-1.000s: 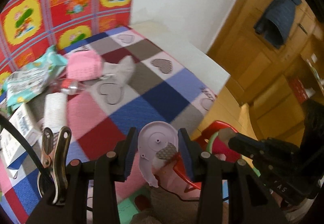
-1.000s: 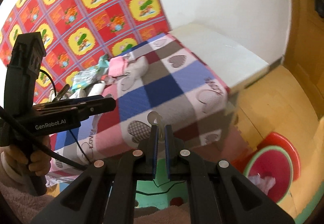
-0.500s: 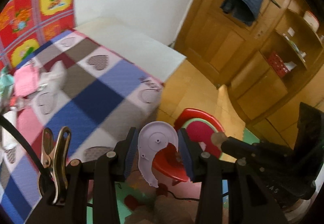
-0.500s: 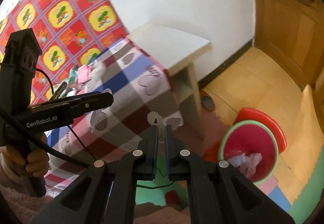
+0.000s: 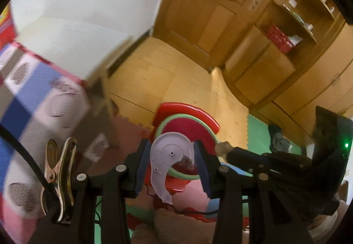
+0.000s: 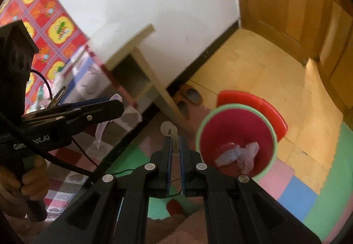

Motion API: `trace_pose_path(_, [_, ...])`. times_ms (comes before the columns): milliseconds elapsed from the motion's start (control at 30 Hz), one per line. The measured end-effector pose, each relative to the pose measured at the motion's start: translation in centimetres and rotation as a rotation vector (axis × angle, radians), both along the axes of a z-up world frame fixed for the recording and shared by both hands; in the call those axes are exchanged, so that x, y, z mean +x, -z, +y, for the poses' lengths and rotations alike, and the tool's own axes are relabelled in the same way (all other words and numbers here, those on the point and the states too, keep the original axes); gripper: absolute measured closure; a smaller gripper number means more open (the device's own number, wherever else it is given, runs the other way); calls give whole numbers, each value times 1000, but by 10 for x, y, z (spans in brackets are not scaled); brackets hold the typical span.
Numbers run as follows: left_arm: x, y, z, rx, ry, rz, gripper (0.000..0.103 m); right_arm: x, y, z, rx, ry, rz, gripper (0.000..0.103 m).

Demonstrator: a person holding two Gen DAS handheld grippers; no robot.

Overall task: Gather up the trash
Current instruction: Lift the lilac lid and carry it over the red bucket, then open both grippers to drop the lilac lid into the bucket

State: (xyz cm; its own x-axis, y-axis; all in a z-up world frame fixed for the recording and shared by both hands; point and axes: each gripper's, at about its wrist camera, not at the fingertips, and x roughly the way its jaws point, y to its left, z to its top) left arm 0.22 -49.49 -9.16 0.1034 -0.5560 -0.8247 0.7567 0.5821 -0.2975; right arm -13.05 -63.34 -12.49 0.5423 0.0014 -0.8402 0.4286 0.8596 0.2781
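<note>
1. The left hand-held gripper (image 5: 171,161) is partly open, its blue pads clamped on a flat lilac plastic piece with a rounded top and a tapering tail (image 5: 168,161).
2. The right hand-held gripper (image 6: 174,148) is almost fully closed, pinching a small, thin, clear plastic piece (image 6: 168,130).
3. Below and just right of both stands a red round bin with a green rim (image 6: 222,133) on the floor, crumpled pale wrappers (image 6: 239,154) inside.
4. A checked heart-patterned cloth (image 5: 33,93) drapes at the left.

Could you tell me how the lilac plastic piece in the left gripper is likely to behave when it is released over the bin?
The lilac plastic piece keeps its shape between the left gripper pads, so probably stiff. It looks thin and likely light. Its curved edge might let it roll.
</note>
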Motion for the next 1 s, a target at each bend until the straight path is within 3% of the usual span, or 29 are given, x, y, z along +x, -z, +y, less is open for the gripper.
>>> trace_pose_path(533, [-24, 108, -118, 98, 181, 102, 61, -16, 95, -74, 44, 147, 120, 96])
trace_pose_path(800, [-22, 160, -156, 177, 218, 143, 61, -21, 120, -91, 53, 184, 160, 96])
trace_pose_path(1000, [-28, 181, -172, 218, 237, 161, 61, -22, 126, -98, 56, 183, 170, 96])
